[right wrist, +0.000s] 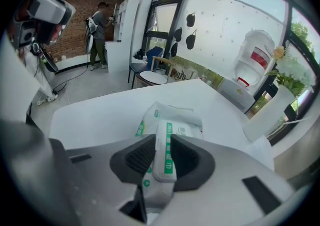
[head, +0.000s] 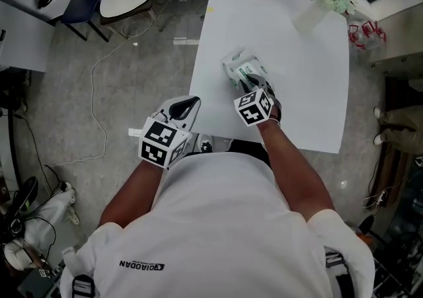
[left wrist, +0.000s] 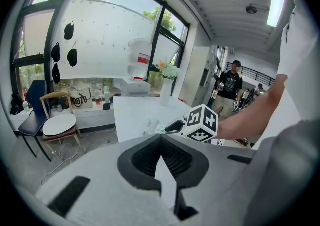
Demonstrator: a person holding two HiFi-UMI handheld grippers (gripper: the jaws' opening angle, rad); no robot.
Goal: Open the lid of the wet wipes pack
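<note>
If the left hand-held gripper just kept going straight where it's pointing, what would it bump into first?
Most likely the white table: the left hand-held gripper hovers by its near corner, jaws together and empty. Beyond lies the wet wipes pack in the right hand-held gripper; depth is unclear.

Bare tabletop, vase at far corner

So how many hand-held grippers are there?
2: left hand-held gripper by the table's near corner, shut, empty; right hand-held gripper clamped on the wet wipes pack.
</note>
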